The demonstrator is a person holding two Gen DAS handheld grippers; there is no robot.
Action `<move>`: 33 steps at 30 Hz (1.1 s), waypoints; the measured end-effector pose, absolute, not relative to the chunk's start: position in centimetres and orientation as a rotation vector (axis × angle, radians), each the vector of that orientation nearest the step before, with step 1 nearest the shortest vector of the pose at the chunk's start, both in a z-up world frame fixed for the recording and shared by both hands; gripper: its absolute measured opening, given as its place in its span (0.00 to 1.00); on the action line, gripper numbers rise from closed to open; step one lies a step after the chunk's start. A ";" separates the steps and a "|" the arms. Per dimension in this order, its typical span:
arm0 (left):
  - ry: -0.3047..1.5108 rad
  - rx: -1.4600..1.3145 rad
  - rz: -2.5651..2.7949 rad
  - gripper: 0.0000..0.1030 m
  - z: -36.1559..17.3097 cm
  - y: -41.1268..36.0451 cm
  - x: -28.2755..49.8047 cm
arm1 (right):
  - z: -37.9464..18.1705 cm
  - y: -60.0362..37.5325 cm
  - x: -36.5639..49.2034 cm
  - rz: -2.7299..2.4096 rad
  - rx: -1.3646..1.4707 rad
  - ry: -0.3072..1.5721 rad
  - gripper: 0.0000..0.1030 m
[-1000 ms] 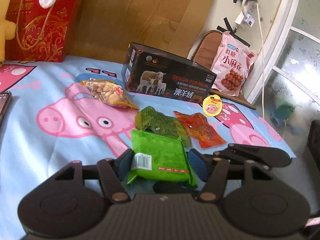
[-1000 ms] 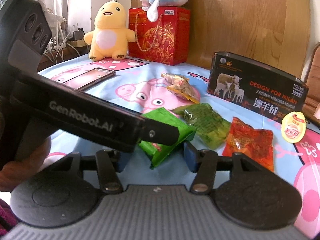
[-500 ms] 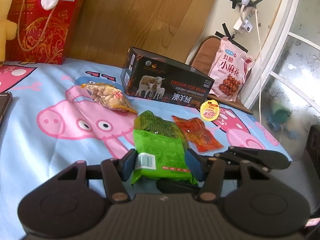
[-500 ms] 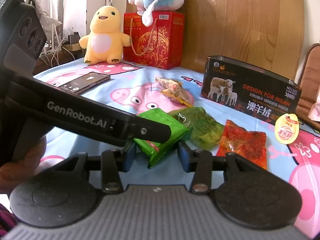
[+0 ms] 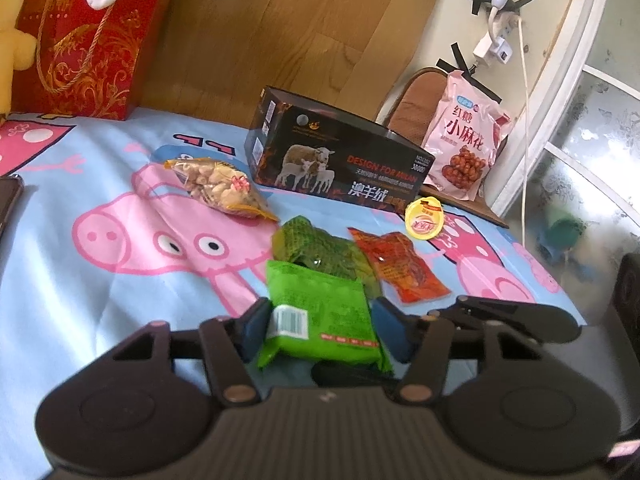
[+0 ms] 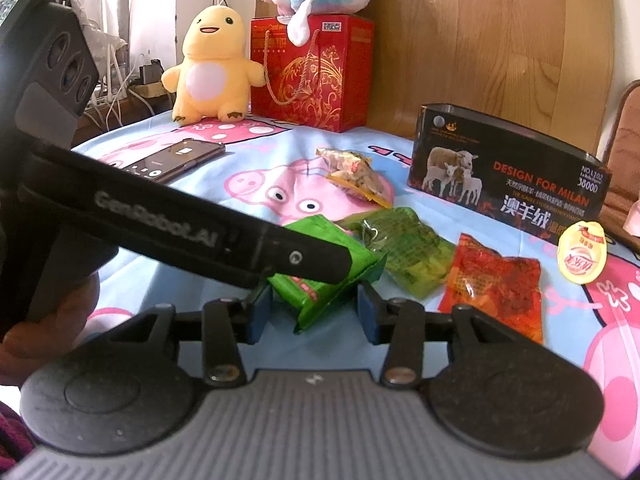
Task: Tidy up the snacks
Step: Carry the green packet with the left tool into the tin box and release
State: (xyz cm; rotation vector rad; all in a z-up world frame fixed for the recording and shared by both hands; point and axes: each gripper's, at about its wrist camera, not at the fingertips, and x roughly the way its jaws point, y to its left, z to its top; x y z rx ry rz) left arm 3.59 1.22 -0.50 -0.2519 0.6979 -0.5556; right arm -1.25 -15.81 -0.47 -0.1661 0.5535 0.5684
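Left gripper clamps the green packet; right gripper brackets it part-open, so the slippery wrapper may slide free.

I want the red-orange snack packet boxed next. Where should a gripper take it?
Grip the red-orange packet across its flat sealed near edge, coming low from the front with the right gripper; it lies flat, clear of the green mesh packet beside it.

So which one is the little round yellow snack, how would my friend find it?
Find the long black box with sheep on it standing on the pig blanket. By its right-hand end lies the round yellow jelly cup, just beyond the red packet. It's the only round snack; the rest are crinkly bags.
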 end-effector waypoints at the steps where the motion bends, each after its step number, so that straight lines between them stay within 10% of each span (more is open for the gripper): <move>1: 0.689 -0.253 -0.558 0.51 -0.4 1.3 3.5 | -0.5 -15.8 -1.3 0.563 -0.166 0.551 0.46; 18: 0.528 -0.238 -0.635 0.52 7.0 -3.4 9.2 | 4.5 -20.9 1.3 0.507 0.036 0.362 0.45; 23: 0.492 -0.213 -0.585 0.73 8.5 -7.3 15.7 | 6.7 -22.9 6.3 0.430 0.006 0.290 0.46; 33: 0.520 -0.272 -0.498 0.74 5.9 -2.3 13.5 | 5.1 -27.5 8.0 0.323 -0.001 0.307 0.47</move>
